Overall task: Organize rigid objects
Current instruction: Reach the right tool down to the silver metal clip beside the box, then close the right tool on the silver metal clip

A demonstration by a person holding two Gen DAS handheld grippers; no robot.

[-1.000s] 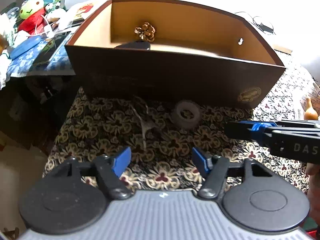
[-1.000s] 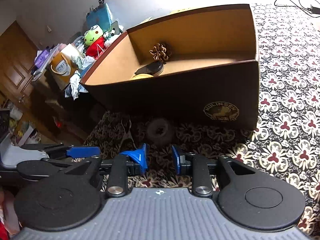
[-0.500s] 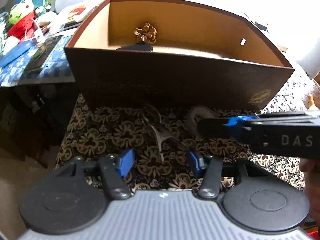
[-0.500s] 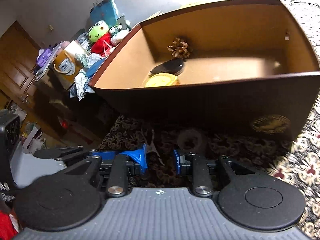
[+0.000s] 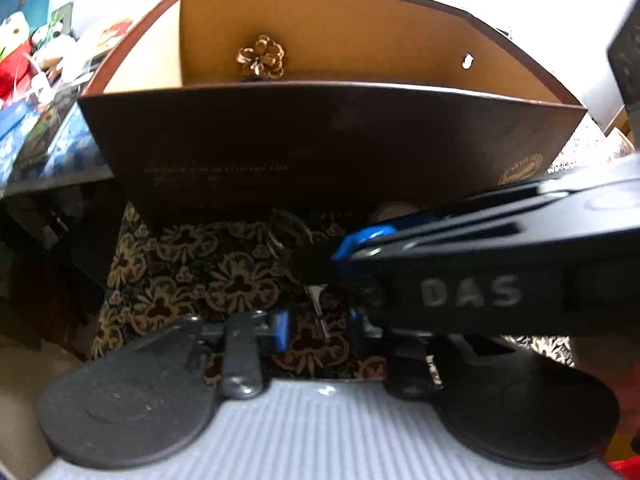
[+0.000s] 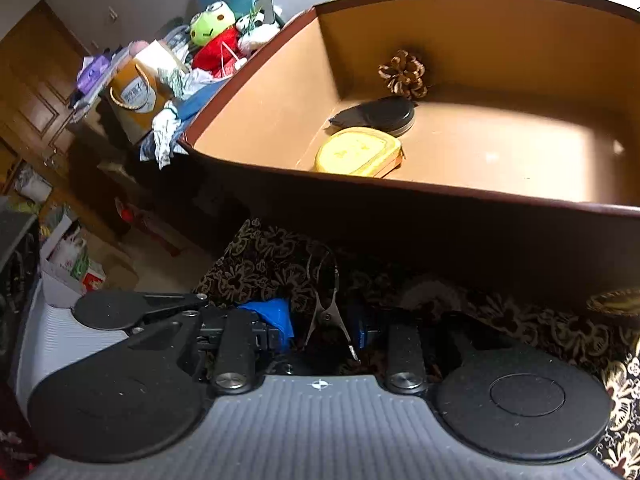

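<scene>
Between your right gripper's (image 6: 322,330) parted, empty fingers lies the metal clip (image 6: 326,304) on the patterned cloth (image 6: 264,268), long axis pointing toward the brown box (image 6: 440,224). Your left gripper (image 5: 318,326), also parted and empty, sits just beside it.

In the left wrist view the blurred black right gripper (image 5: 340,254) hides most of the pale tape roll (image 5: 394,211) and the metal clip's (image 5: 316,300) middle, while the brown cardboard box's (image 5: 320,148) front wall hides everything inside but the pine cone (image 5: 261,57).
</scene>
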